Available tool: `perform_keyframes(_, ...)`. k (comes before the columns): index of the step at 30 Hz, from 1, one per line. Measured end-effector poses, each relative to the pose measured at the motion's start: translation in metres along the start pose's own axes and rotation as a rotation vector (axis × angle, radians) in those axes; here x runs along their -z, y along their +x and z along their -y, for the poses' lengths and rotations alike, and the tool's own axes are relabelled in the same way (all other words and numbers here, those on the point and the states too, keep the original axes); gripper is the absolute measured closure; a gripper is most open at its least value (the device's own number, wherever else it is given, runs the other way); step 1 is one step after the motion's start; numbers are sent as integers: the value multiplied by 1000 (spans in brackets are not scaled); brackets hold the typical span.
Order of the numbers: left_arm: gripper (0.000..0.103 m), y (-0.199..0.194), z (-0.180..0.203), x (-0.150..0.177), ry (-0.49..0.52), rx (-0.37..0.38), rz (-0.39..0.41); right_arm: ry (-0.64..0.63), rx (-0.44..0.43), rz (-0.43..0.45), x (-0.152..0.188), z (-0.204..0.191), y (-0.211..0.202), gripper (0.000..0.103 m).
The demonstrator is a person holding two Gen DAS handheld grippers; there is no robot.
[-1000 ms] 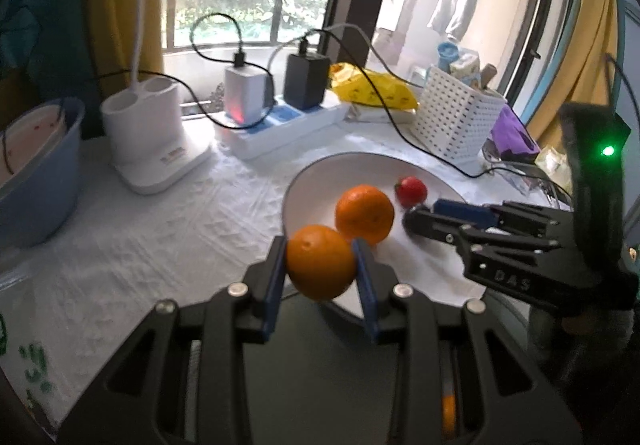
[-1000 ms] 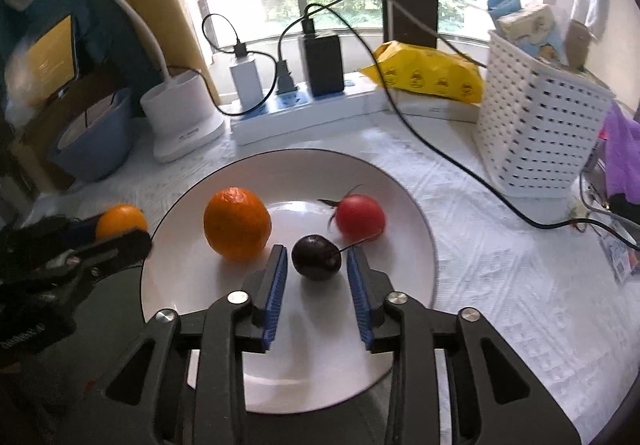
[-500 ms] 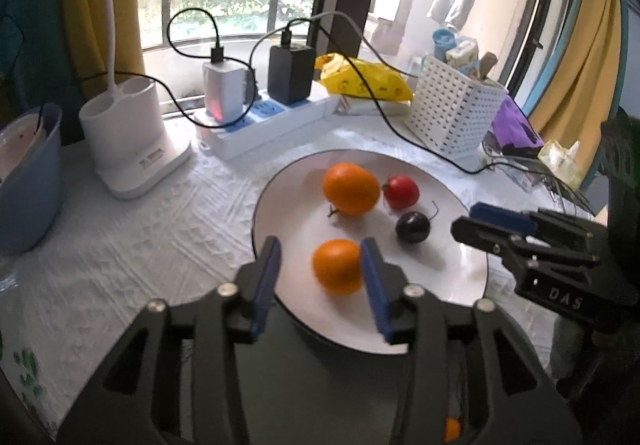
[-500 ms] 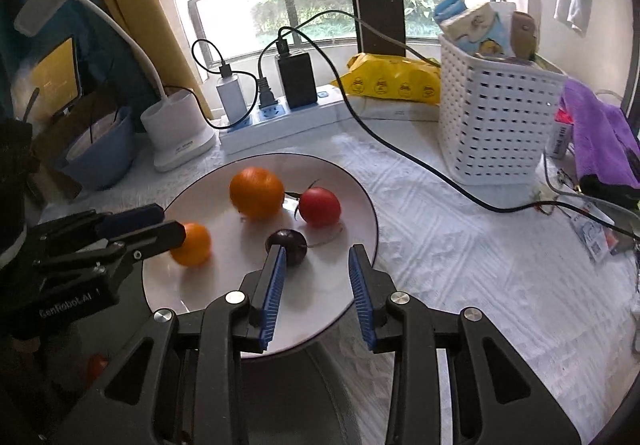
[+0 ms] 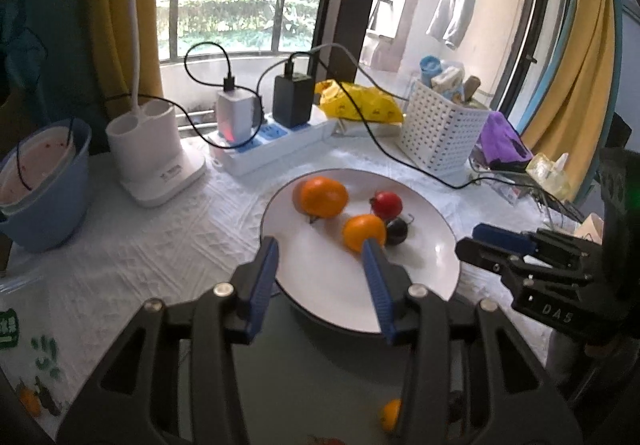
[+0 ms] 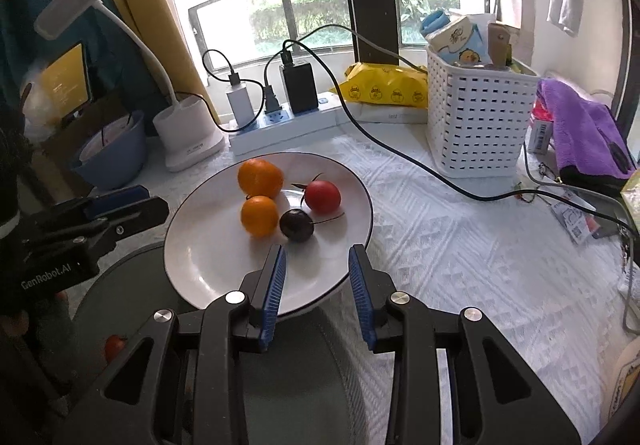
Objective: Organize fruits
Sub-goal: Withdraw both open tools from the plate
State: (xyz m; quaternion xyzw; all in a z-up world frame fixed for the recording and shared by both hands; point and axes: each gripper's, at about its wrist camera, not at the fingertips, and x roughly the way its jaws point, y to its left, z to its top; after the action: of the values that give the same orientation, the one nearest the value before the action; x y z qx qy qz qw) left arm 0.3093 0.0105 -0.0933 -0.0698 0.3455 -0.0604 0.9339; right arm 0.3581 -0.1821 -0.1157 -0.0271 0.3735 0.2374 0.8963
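Left wrist view first: the left gripper [image 5: 322, 273] has its jaws spread wide with nothing between them, hanging over the near rim of the white plate [image 5: 434, 277]. All four fruits sit on that plate. The bigger orange [image 5: 323, 197] is toward the far-left rim, the smaller orange [image 5: 363, 232] is around the middle, and it's touching the dark plum [image 5: 397, 231] on its right. The red fruit [image 5: 386, 205] sits just behind those two. The right gripper [image 5: 496, 245] pokes in from the right, off the plate's right edge; from this side I can't tell how its jaws stand. Along the back edge of the tabletop there's a power strip [image 5: 272, 147] with chargers plugged in, a white lamp base [image 5: 156, 157] to its left, a blue bowl [image 5: 44, 185] at the far left, and a white basket [image 5: 438, 133] at back right.

Right wrist view: the right gripper [image 6: 318, 285] is also released, jaws apart and empty, over the plate's [image 6: 200, 269] near rim. Dark plum [image 6: 296, 225] is the closest fruit, with the smaller orange [image 6: 259, 215] touching it on the left, red fruit [image 6: 322, 197] just behind, bigger orange [image 6: 260, 178] furthest back. The left gripper [image 6: 120, 211] sits off the plate's left edge. The white basket [image 6: 476, 125] stands at the back right, and a purple cloth [image 6: 580, 133] lies by the right edge.
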Motion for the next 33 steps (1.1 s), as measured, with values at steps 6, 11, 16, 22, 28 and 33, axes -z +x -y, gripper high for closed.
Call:
perform_keyframes(6, 58, -21, 2, 4, -2, -1, 37, 1, -3, 10, 10, -5, -17, 68)
perform_keyframes(11, 58, -36, 5, 9, 2, 2, 57, -2, 4, 21, 15, -9, -30, 68)
perform_keyframes(16, 58, -50, 7, 15, 4, 3, 70, -7, 7, 32, 19, -14, -41, 68)
perform_keyframes(22, 58, -65, 9, 25, 1, 4, 84, -15, 6, 40, 26, -22, -52, 68)
perform_keyframes(28, 58, -76, 11, 34, -1, 0, 89, -21, 2, 41, 35, -28, -60, 68)
perform_keyframes(33, 58, -85, 13, 45, 1, -12, 95, -25, -1, 41, 42, -32, -66, 68)
